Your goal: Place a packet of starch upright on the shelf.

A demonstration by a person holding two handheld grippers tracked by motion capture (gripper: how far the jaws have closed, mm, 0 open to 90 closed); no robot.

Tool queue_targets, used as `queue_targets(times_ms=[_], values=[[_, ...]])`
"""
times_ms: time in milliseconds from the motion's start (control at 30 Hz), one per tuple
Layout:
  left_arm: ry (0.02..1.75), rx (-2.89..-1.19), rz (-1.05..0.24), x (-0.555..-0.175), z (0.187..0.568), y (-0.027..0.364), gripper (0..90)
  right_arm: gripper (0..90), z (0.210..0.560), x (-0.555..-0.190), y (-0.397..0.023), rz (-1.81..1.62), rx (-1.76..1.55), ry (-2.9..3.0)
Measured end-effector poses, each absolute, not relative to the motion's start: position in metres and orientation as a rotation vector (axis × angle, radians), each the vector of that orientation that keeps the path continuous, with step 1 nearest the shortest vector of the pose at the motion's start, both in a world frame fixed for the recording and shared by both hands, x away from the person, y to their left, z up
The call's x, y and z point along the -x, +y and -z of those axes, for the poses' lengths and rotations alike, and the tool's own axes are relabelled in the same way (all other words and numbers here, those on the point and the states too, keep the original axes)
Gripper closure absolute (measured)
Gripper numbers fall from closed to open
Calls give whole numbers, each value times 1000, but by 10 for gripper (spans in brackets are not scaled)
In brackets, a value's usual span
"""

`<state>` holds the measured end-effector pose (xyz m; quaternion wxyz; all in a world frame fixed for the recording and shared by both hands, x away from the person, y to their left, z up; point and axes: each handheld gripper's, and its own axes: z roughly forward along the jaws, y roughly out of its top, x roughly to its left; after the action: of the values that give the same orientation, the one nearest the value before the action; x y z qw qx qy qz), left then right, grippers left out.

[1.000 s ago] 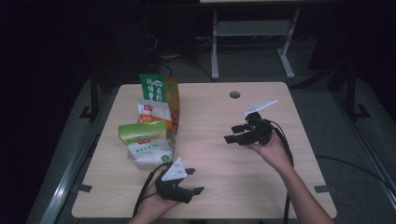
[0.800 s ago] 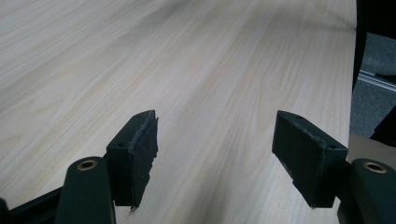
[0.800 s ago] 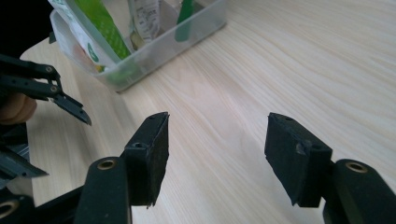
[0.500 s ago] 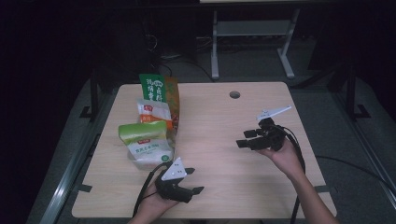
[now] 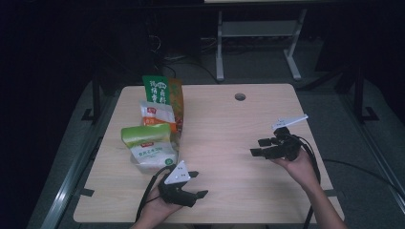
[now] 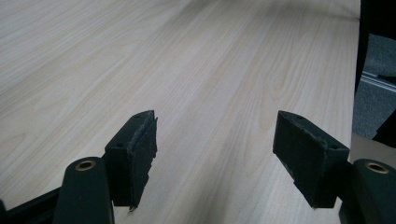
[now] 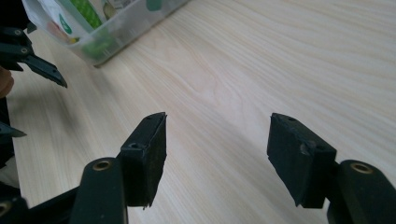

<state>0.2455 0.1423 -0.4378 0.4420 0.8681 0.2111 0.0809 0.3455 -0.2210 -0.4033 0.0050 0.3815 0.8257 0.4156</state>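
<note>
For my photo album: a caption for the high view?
Two open claws, left and right, over a wooden table beside snack bags.

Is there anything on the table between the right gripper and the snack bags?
Nothing: in the high view, bare wood separates the right gripper from the snack bags.

My right gripper (image 7: 217,154) sits low over the bare wood table (image 7: 289,60), jaws apart, nothing between them, just been opening a bit more. Far left, snack packs (image 7: 88,23), the near one see-through with green print. At the left edge, my left gripper's (image 7: 28,60) black jaw tips.
</note>
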Motion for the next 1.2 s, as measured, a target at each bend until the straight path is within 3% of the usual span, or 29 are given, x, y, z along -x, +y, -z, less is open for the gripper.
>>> queue_targets(times_ms=[1200], values=[[543,-2146,-188,-248,438,147,295,351,441,-295,-258,-1338,-1303,2520]])
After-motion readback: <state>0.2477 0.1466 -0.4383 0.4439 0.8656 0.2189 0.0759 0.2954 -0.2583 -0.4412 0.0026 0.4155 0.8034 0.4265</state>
